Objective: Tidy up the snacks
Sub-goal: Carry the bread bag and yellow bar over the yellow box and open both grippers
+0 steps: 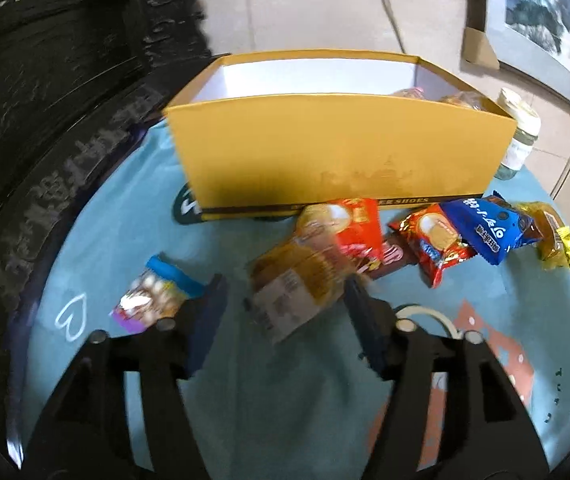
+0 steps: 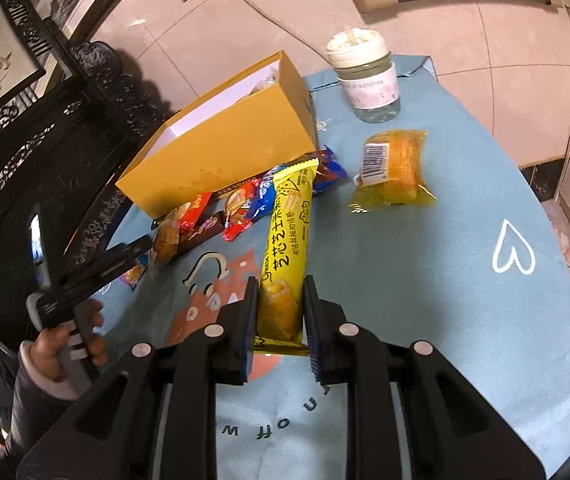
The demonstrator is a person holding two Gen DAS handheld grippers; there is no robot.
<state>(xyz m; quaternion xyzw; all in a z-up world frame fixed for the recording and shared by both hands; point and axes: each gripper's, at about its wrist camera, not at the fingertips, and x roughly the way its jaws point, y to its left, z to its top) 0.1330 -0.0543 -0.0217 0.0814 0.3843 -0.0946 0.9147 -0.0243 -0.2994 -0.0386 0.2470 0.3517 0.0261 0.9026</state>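
My right gripper (image 2: pixel 279 292) is shut on the near end of a long yellow snack bar (image 2: pixel 289 232), which reaches forward over the blue cloth toward the yellow shoe box (image 2: pixel 221 152). My left gripper (image 1: pixel 285 300) stands open with a blurred brown cake packet (image 1: pixel 301 280) between its fingers; the packet lies against the right finger, and a gap shows at the left one. The open box (image 1: pixel 337 152) stands behind, with a couple of packets (image 1: pixel 461 100) inside at its right end. In front of it lie red packets (image 1: pixel 349 224), a blue cookie packet (image 1: pixel 481 228) and a brown one (image 1: pixel 389 260).
A small packet with a blue top (image 1: pixel 157 296) lies left of my left gripper. A clear-wrapped yellow cake (image 2: pixel 393 168) and a lidded glass jar (image 2: pixel 369 80) sit to the box's right. Dark carved furniture (image 1: pixel 45 120) borders the round table's left edge. A person's hand (image 2: pixel 65 344) holds the left gripper.
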